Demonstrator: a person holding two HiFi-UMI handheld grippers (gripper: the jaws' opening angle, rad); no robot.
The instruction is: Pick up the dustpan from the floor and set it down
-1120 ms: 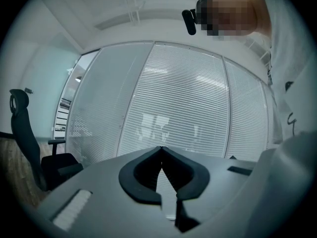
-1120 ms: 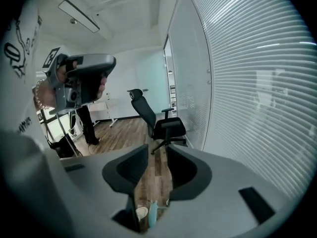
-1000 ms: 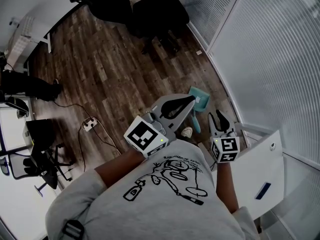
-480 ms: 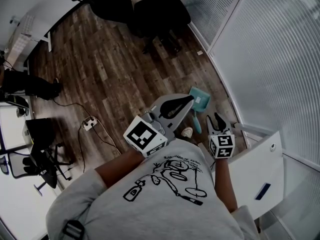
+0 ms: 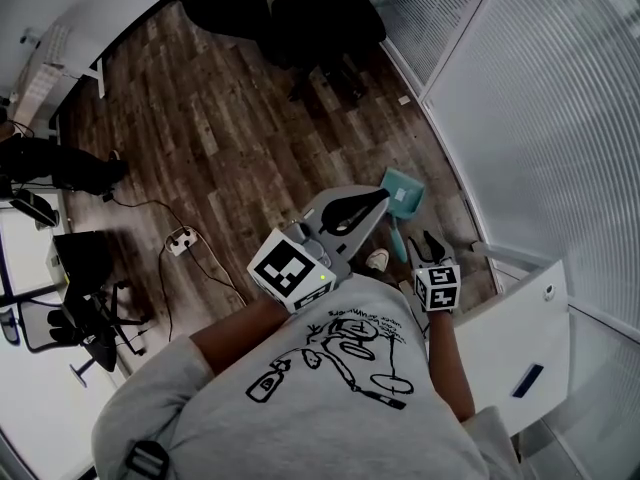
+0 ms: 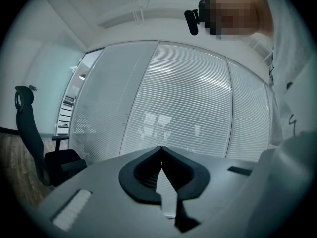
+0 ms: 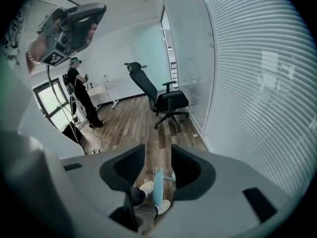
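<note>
A teal dustpan stands on the wood floor by the glass wall, its handle running back toward my feet. My right gripper hangs just right of that handle, pointing steeply down. Its jaws are opening and press on nothing. In the right gripper view the teal handle shows in the gap of the right gripper, farther down, next to white shoes. My left gripper is held level above the floor, shut and empty; the left gripper view shows the left gripper facing the blinds.
Two black office chairs stand farther along the glass wall with blinds. A white panel leans at my right. A power strip with cables lies at the left, and a person stands beyond it.
My right gripper has sunk toward the dustpan handle and its jaws have widened. The left gripper has stayed where it was.
</note>
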